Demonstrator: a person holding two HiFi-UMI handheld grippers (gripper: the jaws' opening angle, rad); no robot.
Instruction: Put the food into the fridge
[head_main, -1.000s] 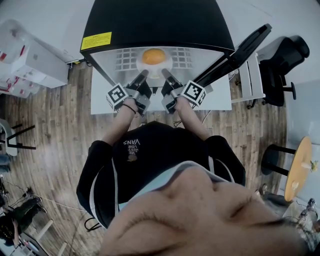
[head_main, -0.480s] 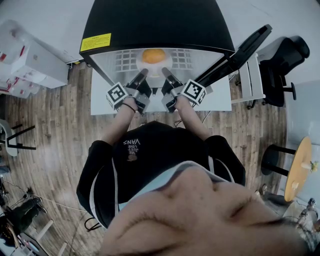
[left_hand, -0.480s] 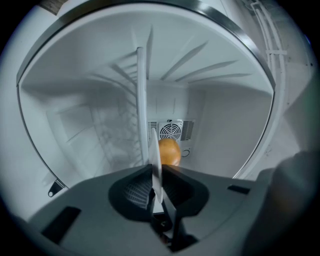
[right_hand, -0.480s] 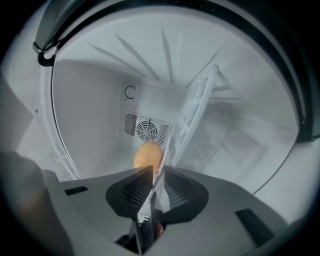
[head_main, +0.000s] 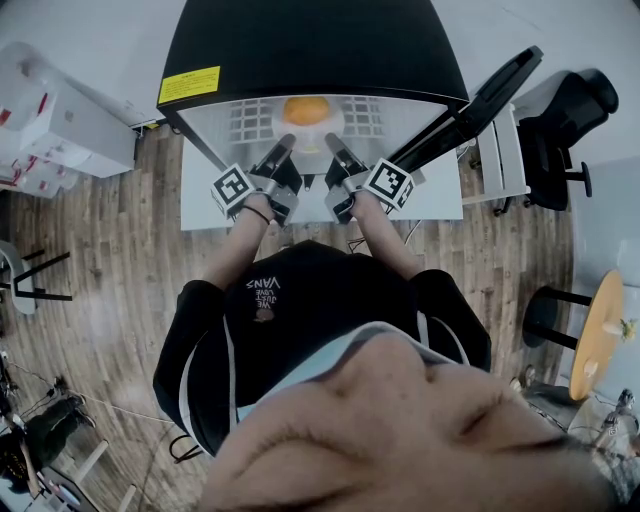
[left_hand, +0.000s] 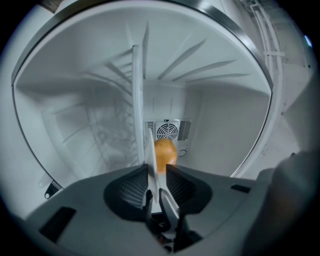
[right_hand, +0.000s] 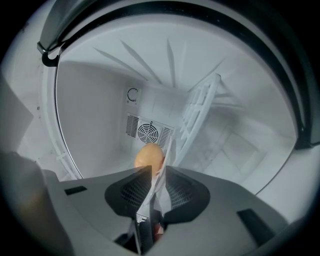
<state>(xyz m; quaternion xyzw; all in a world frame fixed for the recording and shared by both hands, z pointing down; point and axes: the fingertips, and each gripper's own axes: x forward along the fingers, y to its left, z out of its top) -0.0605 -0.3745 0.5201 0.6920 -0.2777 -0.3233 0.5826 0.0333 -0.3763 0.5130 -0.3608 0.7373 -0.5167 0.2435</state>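
Note:
An orange round food (head_main: 306, 110) lies on a white plate (head_main: 308, 131) on a shelf inside the open black fridge (head_main: 310, 45). My left gripper (head_main: 284, 144) is at the plate's near left rim and my right gripper (head_main: 334, 144) at its near right rim. In the left gripper view the plate rim (left_hand: 151, 159) stands between the left gripper's (left_hand: 157, 172) jaws, which are opening, with a gap on one side; the food (left_hand: 164, 152) shows beyond. In the right gripper view the right gripper (right_hand: 157, 172) is shut on the plate rim (right_hand: 166, 161), the food (right_hand: 148, 156) just past it.
The fridge door (head_main: 480, 95) stands open at the right. A wire shelf (right_hand: 200, 115) and a fan vent (left_hand: 167, 131) mark the fridge's back. White cabinets (head_main: 60, 120) stand at the left, a black office chair (head_main: 560, 130) and a round wooden table (head_main: 600, 330) at the right.
Both grippers and the plate with the food have shifted slightly deeper into the fridge.

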